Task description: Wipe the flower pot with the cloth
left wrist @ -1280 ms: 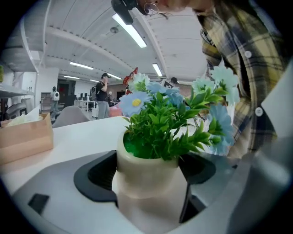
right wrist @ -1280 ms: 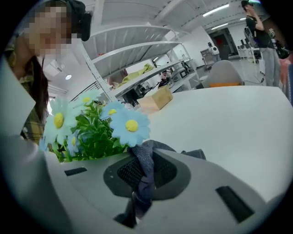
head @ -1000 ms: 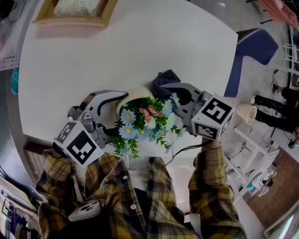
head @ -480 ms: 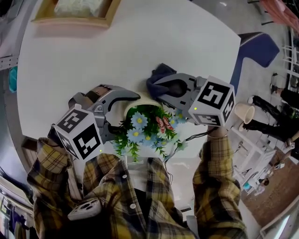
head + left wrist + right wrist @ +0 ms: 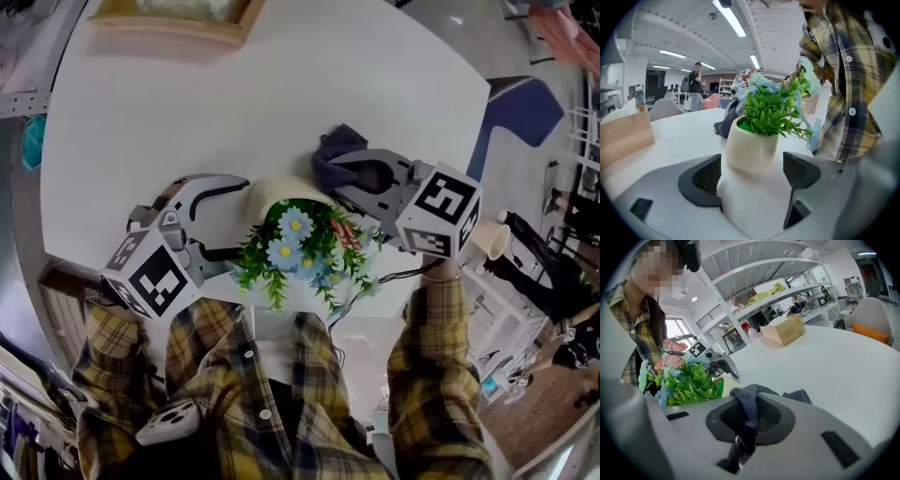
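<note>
Left gripper clamped on the flower pot, wedged between both pads and leaning toward the holder; probably to steady it and bare the far wall. Right gripper pinched tight on the dark cloth, bunched beyond its tips beside the pot; contact unclear.

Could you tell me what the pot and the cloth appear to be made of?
The pot looks like matte cream ceramic, possibly plastic: smooth wall, soft shading, no glare. The cloth is a dark blue-grey textile, likely knit: a ribbed weave shows and it folds limply.
</note>
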{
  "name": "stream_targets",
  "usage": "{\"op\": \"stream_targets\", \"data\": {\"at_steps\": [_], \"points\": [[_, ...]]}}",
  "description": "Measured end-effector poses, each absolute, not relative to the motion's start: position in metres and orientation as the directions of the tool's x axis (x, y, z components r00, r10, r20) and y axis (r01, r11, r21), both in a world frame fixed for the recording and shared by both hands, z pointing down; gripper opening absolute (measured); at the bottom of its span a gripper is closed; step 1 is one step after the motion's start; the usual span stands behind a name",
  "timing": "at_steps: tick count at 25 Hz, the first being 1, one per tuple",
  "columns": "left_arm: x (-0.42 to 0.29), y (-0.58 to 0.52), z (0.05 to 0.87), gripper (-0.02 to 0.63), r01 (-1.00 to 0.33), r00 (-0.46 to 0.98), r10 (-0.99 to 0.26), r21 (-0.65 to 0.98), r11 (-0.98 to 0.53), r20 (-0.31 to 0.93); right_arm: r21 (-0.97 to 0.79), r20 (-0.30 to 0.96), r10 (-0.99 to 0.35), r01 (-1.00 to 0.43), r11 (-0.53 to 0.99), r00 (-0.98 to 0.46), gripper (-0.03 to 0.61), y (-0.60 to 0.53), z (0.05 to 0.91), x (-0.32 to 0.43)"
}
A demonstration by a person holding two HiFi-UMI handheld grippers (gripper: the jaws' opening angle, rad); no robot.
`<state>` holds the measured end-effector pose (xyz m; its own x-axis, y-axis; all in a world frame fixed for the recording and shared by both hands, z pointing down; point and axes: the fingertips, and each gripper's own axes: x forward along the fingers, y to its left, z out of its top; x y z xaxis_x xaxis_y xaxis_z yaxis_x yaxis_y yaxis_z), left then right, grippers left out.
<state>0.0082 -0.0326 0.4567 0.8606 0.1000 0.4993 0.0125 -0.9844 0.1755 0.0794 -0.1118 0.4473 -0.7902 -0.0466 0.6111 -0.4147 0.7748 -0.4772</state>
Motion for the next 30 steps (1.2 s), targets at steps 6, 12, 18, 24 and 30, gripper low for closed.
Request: {"op": "stream_targets", "data": {"at_steps": [6,12,18,24,30], "points": [[-0.010,-0.024,0.451,0.419,-0.390,0.828,-0.242,0.208,-0.897,0.506,-0.456,0.601,-0.125,-0.467,0.758,-0.789,0.015,-0.113,0.447,0.084],[0.006,-0.013,0.440,0.419,-0.666,0.704,-0.545,0.156,-0.729,0.455,-0.435,0.595,-0.181,-0.504,0.746,-0.783,0.015,-0.115,0.444,0.083],[0.023,-0.017,0.438,0.419,-0.801,0.578,-0.682,0.155,-0.578,0.448,-0.426,0.590,-0.219,-0.530,0.733,-0.777,0.015,-0.113,0.445,0.087],[0.037,-0.016,0.439,0.419,-0.839,0.531,-0.724,0.155,-0.521,0.439,-0.424,0.582,-0.231,-0.533,0.733,-0.780,0.015,-0.114,0.444,0.088],[0.046,-0.025,0.438,0.419,-0.826,0.548,-0.733,0.122,-0.550,0.404,-0.436,0.566,-0.239,-0.533,0.725,-0.789,0.015,-0.112,0.445,0.093]]}}
